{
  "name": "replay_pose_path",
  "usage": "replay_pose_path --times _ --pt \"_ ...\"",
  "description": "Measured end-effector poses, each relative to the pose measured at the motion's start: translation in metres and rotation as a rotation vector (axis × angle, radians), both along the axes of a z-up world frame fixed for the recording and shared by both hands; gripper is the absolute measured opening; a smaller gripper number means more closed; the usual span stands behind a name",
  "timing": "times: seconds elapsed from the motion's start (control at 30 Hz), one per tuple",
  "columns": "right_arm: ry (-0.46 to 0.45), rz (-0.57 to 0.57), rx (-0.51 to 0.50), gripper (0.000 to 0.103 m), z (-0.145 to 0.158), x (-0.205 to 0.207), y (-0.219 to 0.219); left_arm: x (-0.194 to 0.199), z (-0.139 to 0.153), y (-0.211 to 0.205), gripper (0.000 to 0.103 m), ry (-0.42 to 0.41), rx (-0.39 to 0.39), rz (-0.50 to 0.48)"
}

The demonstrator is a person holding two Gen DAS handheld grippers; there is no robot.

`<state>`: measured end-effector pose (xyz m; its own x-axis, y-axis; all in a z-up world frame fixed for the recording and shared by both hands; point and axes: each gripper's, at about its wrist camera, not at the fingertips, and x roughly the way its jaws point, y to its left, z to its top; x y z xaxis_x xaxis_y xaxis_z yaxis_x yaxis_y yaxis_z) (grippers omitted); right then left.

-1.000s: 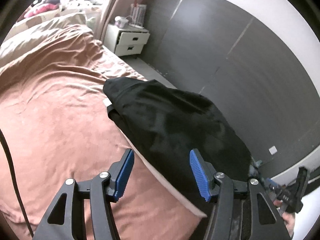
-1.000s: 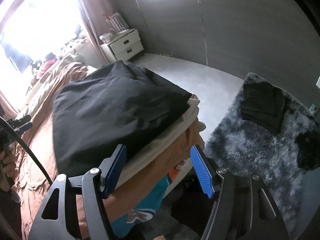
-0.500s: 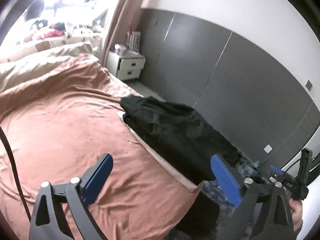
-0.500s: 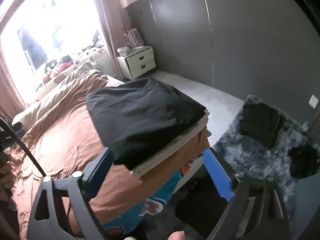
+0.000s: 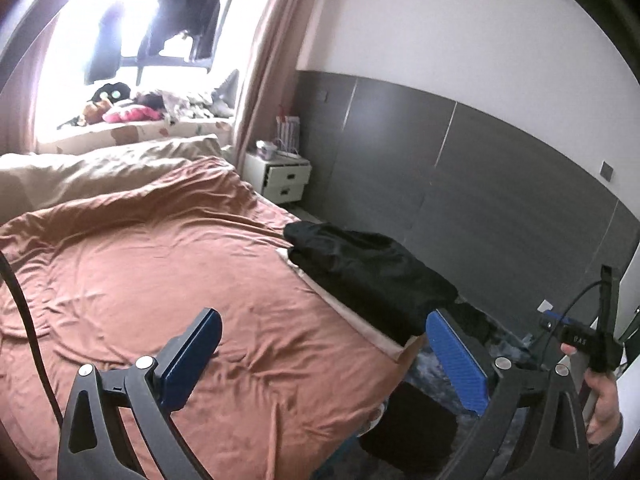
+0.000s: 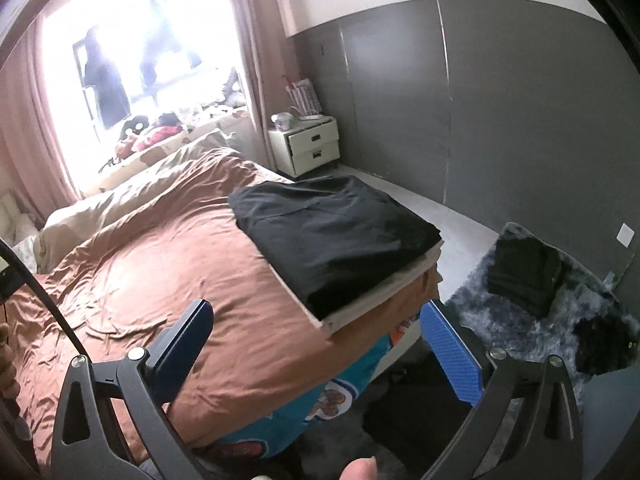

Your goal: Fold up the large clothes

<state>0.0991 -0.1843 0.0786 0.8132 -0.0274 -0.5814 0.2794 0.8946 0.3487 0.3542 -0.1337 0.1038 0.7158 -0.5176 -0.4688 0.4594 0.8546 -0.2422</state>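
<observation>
Both grippers hang above the bed [image 6: 168, 264], and I read their fingers as spread wide, holding nothing: left gripper [image 5: 324, 354], right gripper [image 6: 316, 338]. One folded black garment [image 6: 336, 236] lies flat on a pale folded layer [image 6: 384, 294] at the bed's corner, at 12 o'clock from the right gripper. At 2 o'clock, dark clothes [image 6: 524, 272] lie on the grey rug [image 6: 480, 304].
</observation>
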Motion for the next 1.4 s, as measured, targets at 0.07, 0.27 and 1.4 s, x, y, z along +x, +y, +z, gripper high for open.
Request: replay_pose_path --times 0.07,0.27,1.4 --pt "-0.014 0.003 -0.008 0.103 0.003 -0.008 0.004 -0.019 0.001 0.011 0.103 -0.013 -0.008 0.016" --pt "-0.053 0.026 0.004 0.103 -0.001 -0.038 0.016 -0.079 0.0 0.042 0.103 -0.049 -0.018 0.086" --pt "-0.219 0.187 0.014 0.103 -0.064 -0.194 0.079 -0.332 -0.055 0.09 0.103 -0.164 0.012 0.364"
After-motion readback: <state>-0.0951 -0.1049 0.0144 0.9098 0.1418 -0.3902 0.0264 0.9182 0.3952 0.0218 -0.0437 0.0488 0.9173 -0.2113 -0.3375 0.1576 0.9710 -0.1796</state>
